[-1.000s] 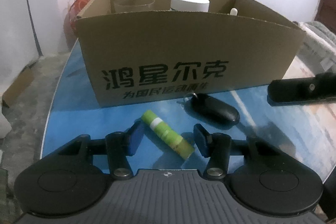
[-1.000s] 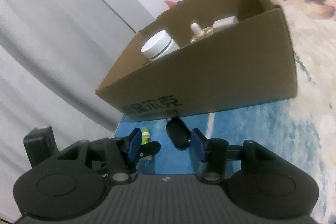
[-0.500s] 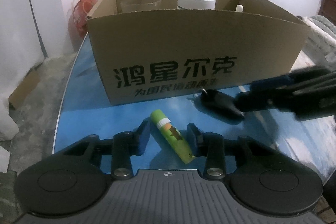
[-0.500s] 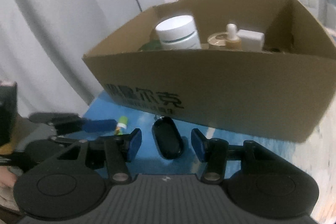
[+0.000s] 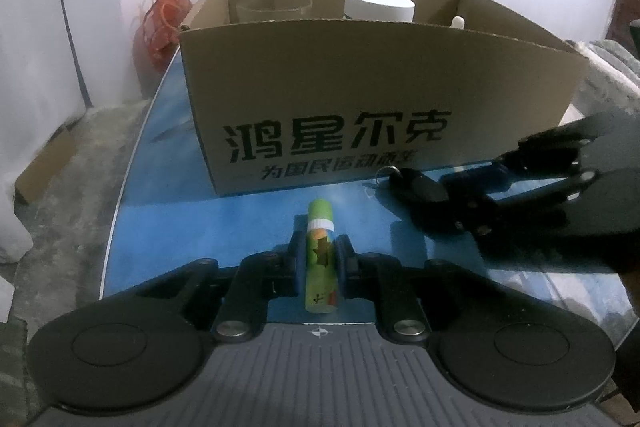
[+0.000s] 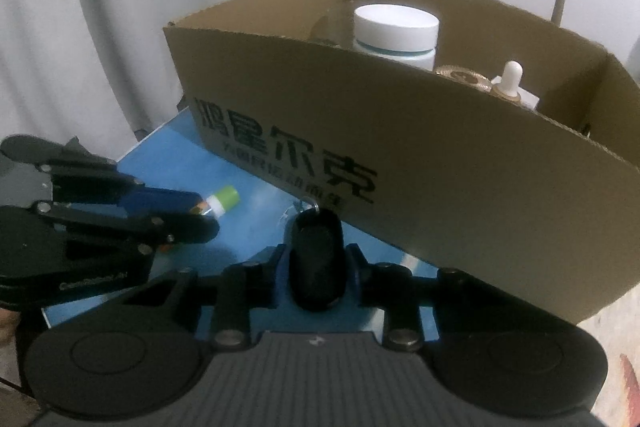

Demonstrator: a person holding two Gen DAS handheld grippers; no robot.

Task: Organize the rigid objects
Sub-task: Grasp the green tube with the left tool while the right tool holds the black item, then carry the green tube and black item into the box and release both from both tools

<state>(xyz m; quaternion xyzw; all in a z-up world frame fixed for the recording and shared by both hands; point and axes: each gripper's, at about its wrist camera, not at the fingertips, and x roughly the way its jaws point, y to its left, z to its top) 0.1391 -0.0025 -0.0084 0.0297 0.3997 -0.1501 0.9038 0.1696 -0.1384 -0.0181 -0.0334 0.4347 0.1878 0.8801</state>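
With the left tool (image 5: 319, 264) clamped on the green glue stick (image 5: 320, 253) and the right tool (image 6: 316, 269) closing around the black key fob (image 6: 316, 263), both low on the worktop (image 5: 248, 227) before the cardboard box (image 5: 360, 99), either could slip on lifting.

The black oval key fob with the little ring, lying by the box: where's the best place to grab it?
Judging by its shape, the black oval key fob is best pinched across its narrow middle, on the two long sides, coming from the plain end opposite the metal ring. It lies flat on the blue tabletop, ring toward the cardboard box. The right gripper is closing there.
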